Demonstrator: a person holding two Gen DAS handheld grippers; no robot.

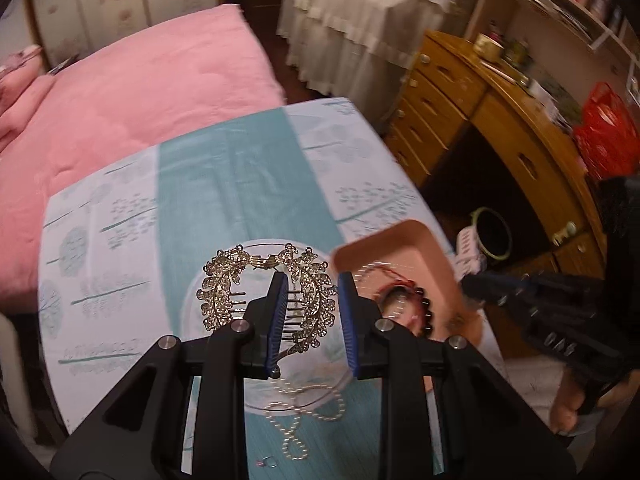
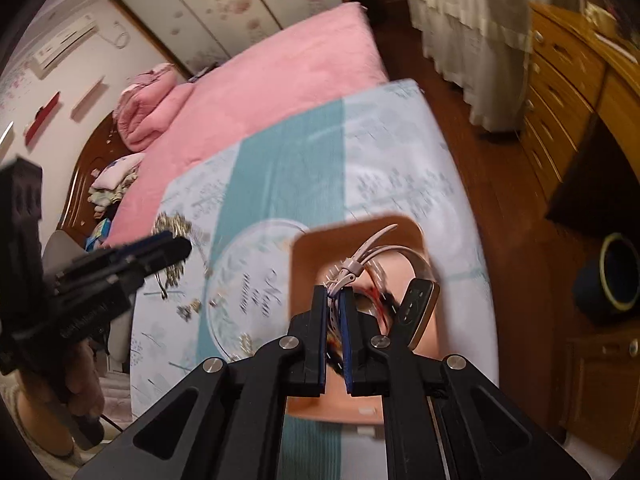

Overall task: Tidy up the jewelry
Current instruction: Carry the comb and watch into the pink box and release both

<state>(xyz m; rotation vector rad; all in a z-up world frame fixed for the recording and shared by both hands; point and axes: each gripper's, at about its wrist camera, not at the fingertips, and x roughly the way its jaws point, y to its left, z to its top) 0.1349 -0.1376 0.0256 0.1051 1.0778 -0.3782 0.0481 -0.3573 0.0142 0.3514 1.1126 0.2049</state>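
A gold rhinestone leaf hair comb [image 1: 240, 292] lies on a clear glass plate [image 1: 224, 256] on the blue-and-white cloth. My left gripper [image 1: 312, 284] is open just above the comb's right part. A pearl necklace [image 1: 296, 412] lies at the plate's near edge. A pink tray [image 1: 404, 240] to the right holds a beaded bracelet [image 1: 424, 308] and a red cord. My right gripper [image 2: 335, 292] is shut on the pale strap of a watch [image 2: 418, 308] and holds it over the pink tray [image 2: 304, 272]. The left gripper also shows in the right wrist view [image 2: 176, 248].
The cloth covers a table beside a pink bed [image 1: 132, 104]. A wooden desk with drawers [image 1: 448, 96] stands right, with a dark bin [image 2: 612, 276] on the floor. A small ring [image 1: 266, 462] lies near the table's front edge.
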